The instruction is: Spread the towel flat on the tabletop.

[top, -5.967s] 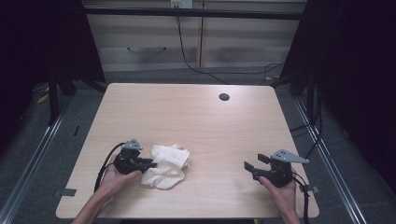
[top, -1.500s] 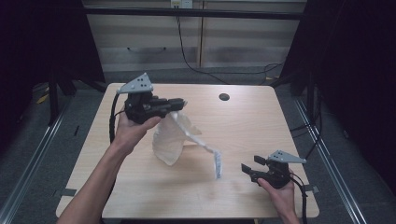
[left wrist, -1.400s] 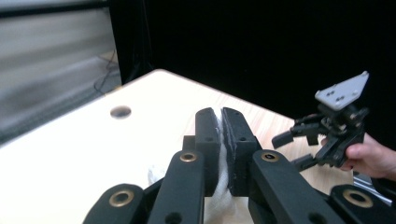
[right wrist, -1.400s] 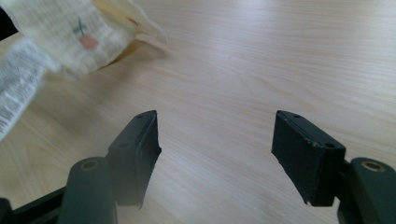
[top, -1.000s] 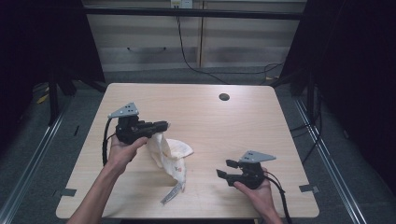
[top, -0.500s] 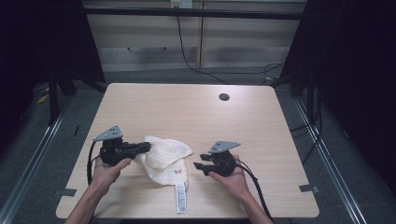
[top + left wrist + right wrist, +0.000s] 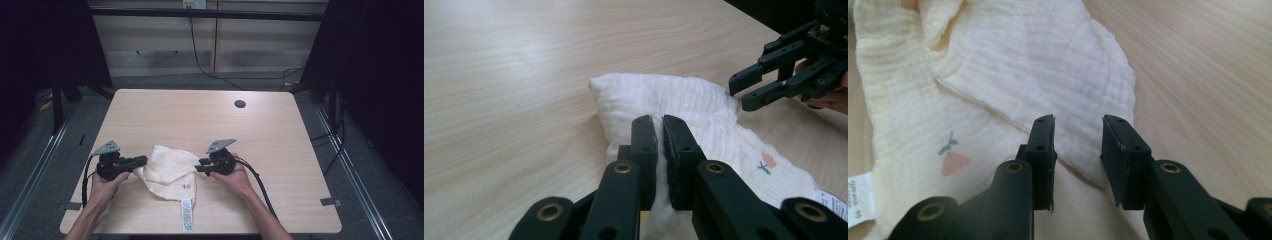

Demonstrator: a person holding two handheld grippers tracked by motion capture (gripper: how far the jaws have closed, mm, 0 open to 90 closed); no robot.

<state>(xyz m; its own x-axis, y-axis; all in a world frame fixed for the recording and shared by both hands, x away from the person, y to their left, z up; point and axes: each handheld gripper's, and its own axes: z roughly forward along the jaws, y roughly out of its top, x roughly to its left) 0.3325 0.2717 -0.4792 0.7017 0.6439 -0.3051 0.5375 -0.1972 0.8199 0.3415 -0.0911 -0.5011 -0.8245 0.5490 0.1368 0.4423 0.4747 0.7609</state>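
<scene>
A cream muslin cloth point(image 7: 167, 170) lies bunched near the table's front edge, with a small flower print point(image 7: 953, 157) and a white care label point(image 7: 186, 215) trailing toward the front. My left gripper point(image 7: 142, 161) lies low at the cloth's left side, its jaws point(image 7: 659, 125) shut on a fold of the cloth point(image 7: 684, 100). My right gripper point(image 7: 198, 167) is at the cloth's right side. Its jaws point(image 7: 1078, 125) have just been closing and stand apart, with the cloth's point(image 7: 1023, 65) hemmed edge between them but not pinched. The left gripper view shows the right gripper point(image 7: 744, 92) across the cloth.
The pale wooden table point(image 7: 200, 115) has a round cable hole point(image 7: 240, 104) at the back right. Dark frame rails and cables run along both sides, and cabinets stand behind.
The left gripper has come down and toward the front with the cloth, which now rests bunched on the table. The right gripper has moved left up to the cloth's right edge.
</scene>
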